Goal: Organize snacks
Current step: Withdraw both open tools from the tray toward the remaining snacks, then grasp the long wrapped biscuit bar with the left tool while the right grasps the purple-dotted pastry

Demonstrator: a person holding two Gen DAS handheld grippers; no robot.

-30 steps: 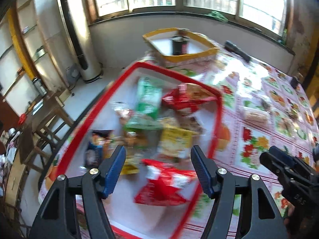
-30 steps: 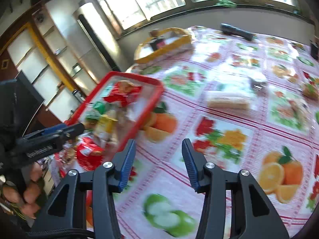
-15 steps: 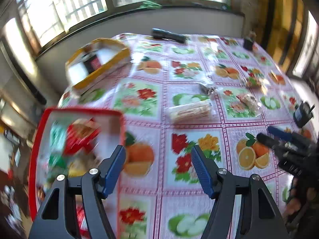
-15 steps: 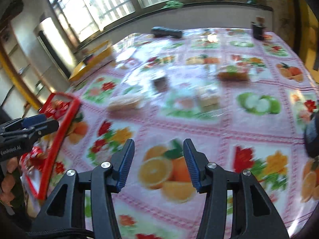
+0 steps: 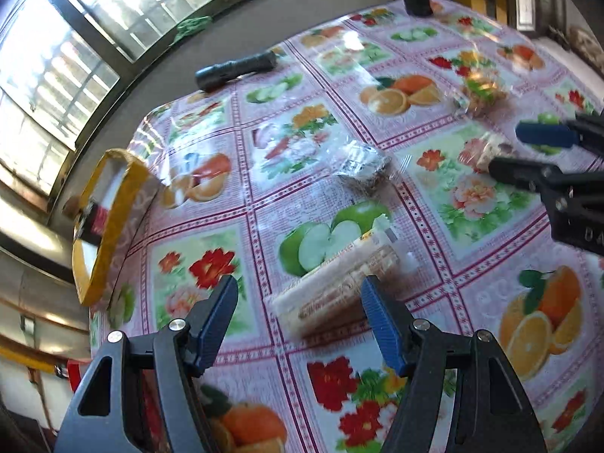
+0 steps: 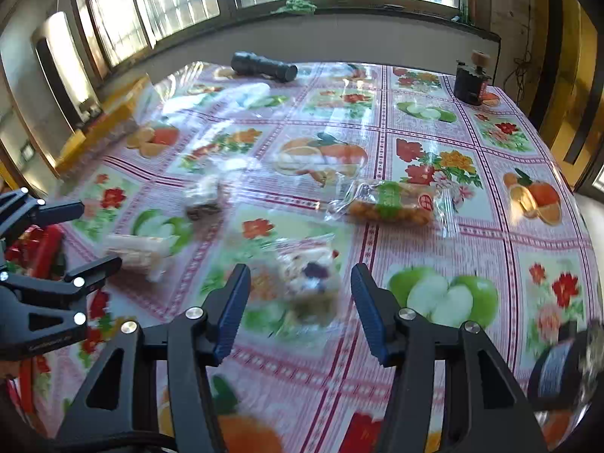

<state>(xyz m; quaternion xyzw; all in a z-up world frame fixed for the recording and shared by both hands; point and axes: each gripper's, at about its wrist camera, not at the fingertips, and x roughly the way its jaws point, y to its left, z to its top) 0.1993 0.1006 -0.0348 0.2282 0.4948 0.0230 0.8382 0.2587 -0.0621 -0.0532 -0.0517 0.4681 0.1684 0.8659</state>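
My left gripper (image 5: pixel 298 302) is open, and a long pale wafer packet (image 5: pixel 336 290) lies on the floral tablecloth (image 5: pixel 377 339) just ahead, between its blue fingers with space on both sides. My right gripper (image 6: pixel 300 283) hovers over a clear packet of white and purple snacks (image 6: pixel 309 275); its jaws are opening and do not press on the packet. From the right wrist the left gripper (image 6: pixel 94 234) shows at the left, by the wafer packet (image 6: pixel 136 249). From the left wrist the right gripper (image 5: pixel 521 153) shows at the right edge.
An orange snack packet with a green label (image 6: pixel 389 204) and a small dark packet (image 6: pixel 204 200) lie loose mid-table. The red tray (image 6: pixel 45 249) of snacks is at the left, the yellow tray (image 5: pixel 109 219) at the far left. A black flashlight (image 6: pixel 264 66) and dark jar (image 6: pixel 470 83) stand by the window side.
Both grippers have swung away from the red tray, across the table to the loose packets. The left one has rolled, tilting its view. The right jaws stand a little wider.
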